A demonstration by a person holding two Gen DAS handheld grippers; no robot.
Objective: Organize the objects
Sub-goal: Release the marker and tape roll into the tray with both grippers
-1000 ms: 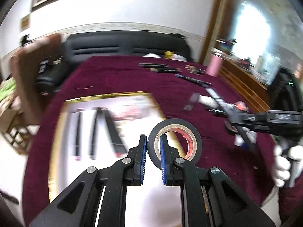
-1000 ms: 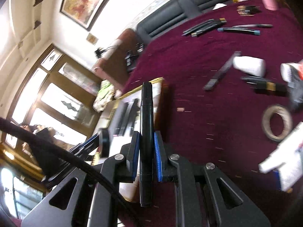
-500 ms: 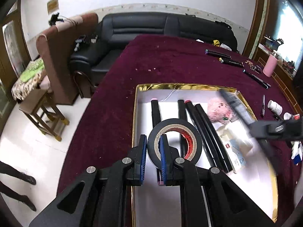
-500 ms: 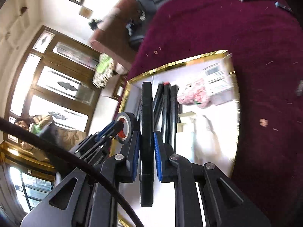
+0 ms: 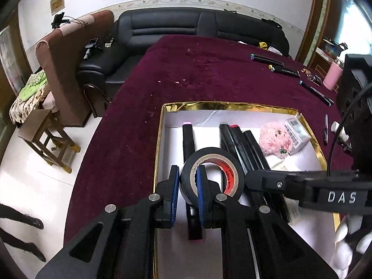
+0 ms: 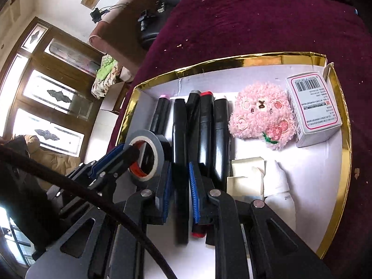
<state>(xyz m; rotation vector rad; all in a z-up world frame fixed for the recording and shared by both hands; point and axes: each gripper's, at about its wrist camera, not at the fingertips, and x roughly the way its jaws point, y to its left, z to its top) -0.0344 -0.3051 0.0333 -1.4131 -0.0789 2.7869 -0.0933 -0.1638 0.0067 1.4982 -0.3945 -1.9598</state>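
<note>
Left gripper (image 5: 187, 194) clamped across tape roll (image 5: 212, 176) wall, above gold-rimmed tray (image 5: 160, 139). Right gripper (image 6: 179, 189) pinches black marker (image 6: 180, 162) mid-barrel over tray's marker row. Both light, rigid; marker smooth, may swivel

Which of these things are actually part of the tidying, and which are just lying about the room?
Part of the job:
- tape roll, pinched by the left gripper
- black marker between the right gripper's fingers
- gold-rimmed tray with markers, pink plush and small box
- loose markers on the cloth

Just lying about:
- sofa
- armchair
- stool
- pink cup
</note>
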